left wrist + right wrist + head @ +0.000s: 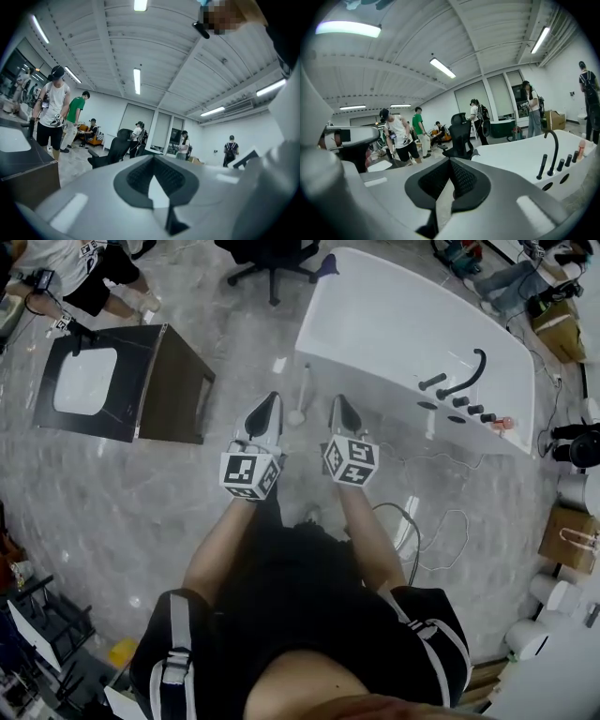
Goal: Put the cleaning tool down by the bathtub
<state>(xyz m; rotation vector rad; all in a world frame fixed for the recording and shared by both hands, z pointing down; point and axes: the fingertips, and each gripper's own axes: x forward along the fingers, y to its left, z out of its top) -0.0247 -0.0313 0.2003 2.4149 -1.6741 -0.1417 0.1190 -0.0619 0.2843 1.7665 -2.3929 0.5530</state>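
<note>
The white bathtub (394,324) lies ahead of you. Your left gripper (273,401) and right gripper (338,405) hover near its corner, jaws closed on nothing. The cleaning tool (302,395) lies on the floor just beside the bathtub.

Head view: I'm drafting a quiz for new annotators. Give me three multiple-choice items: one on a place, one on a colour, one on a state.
1. Where is the cleaning tool relative to the bathtub? A inside; B on the floor beside it; C on its rim.
2. The faucet is: A black; B gold; C red.
3. The right gripper is: A open; B shut on the tool; C shut, empty.
B: it rests on the floor next to the bathtub. A: it shows black against white. C: its jaws meet on nothing.
</note>
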